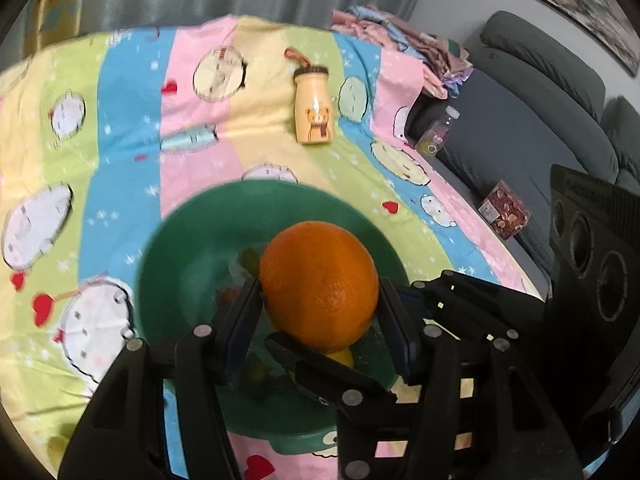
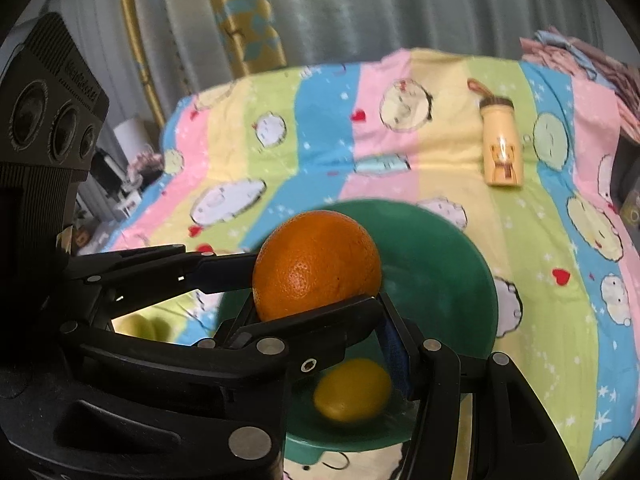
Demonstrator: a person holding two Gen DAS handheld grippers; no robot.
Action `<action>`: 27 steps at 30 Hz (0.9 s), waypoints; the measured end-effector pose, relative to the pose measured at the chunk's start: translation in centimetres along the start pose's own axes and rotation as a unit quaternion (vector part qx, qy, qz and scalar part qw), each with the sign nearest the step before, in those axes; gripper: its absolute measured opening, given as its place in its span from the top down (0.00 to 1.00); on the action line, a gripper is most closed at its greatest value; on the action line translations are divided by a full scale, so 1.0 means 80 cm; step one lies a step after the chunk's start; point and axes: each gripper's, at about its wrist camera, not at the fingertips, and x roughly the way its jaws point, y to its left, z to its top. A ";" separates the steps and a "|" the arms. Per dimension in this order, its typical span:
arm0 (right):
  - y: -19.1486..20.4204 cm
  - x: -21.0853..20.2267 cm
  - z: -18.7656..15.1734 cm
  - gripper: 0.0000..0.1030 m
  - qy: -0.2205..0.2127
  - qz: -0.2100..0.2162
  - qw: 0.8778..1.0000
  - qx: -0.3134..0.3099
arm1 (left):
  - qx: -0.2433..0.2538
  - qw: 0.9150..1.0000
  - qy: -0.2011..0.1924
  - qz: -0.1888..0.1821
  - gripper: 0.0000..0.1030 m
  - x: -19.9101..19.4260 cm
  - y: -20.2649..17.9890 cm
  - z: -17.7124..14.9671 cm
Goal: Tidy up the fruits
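Observation:
A large orange (image 1: 320,284) (image 2: 316,264) hangs above a green bowl (image 1: 200,248) (image 2: 444,264) on a striped cartoon cloth. My left gripper (image 1: 320,304) is shut on the orange, one finger on each side. My right gripper (image 2: 320,312) also has its fingers against the orange, crossing the left one. A yellow lemon (image 2: 352,388) lies in the bowl under the orange; only a sliver of it (image 1: 344,358) shows in the left wrist view.
A cream bear-print bottle (image 1: 314,110) (image 2: 502,152) lies on the cloth behind the bowl. Folded clothes (image 1: 404,40) are at the far right corner. A grey sofa (image 1: 540,100) with a plastic bottle (image 1: 438,132) and a snack box (image 1: 504,210) stands right of the table.

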 end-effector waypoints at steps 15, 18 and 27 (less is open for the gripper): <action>-0.009 0.022 -0.015 0.44 0.053 -0.009 0.999 -0.001 | -0.020 0.999 0.050 0.000 0.45 0.031 0.004 -0.010; -0.008 0.025 -0.016 0.44 0.060 -0.013 0.998 -0.004 | -0.024 0.998 0.057 0.002 0.46 0.034 0.005 -0.011; -0.006 0.029 -0.018 0.44 0.071 -0.021 0.997 -0.009 | -0.028 0.997 0.069 0.003 0.46 0.040 0.007 -0.012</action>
